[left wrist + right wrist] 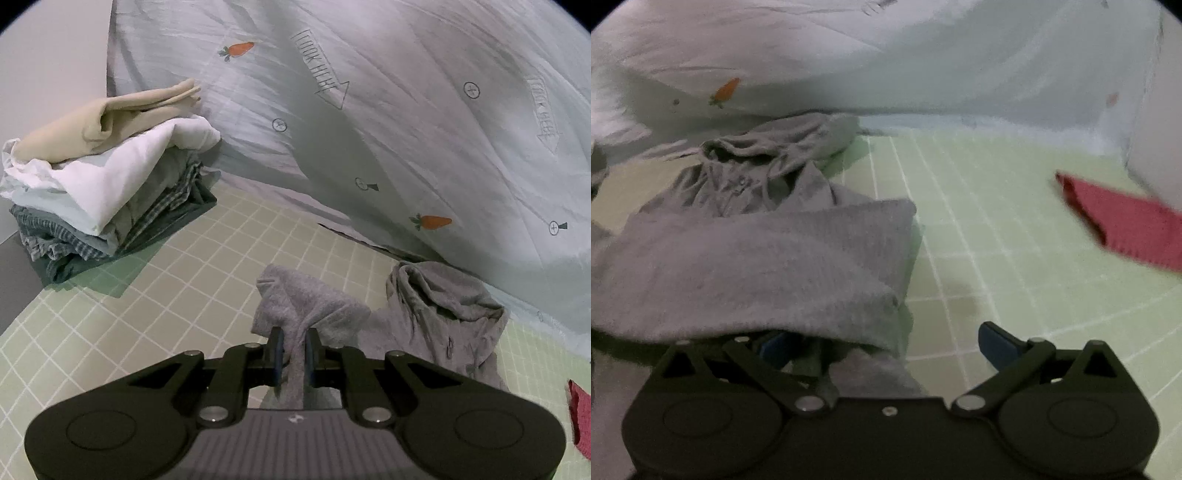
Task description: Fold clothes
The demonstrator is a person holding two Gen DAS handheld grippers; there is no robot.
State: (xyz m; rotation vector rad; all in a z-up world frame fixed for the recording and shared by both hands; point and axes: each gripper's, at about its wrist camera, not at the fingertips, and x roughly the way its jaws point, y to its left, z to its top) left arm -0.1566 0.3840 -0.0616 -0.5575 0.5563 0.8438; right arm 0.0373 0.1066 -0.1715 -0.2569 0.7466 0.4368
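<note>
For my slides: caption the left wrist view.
Left gripper pinches a fold of the grey garment on the green grid mat, folded stack behind.

Between the left gripper's (294,356) fingers a fold of the hoodie (439,321) is pinched; the rest of it lies ahead and right of them on the gridded mat (207,266). Far ahead-left sits a stack of folded clothes (107,184), the printed duvet (369,110) behind it. The hoodie drapes over the right gripper's (886,345) left finger; another cloth (1126,225) lies ahead-right.
</note>
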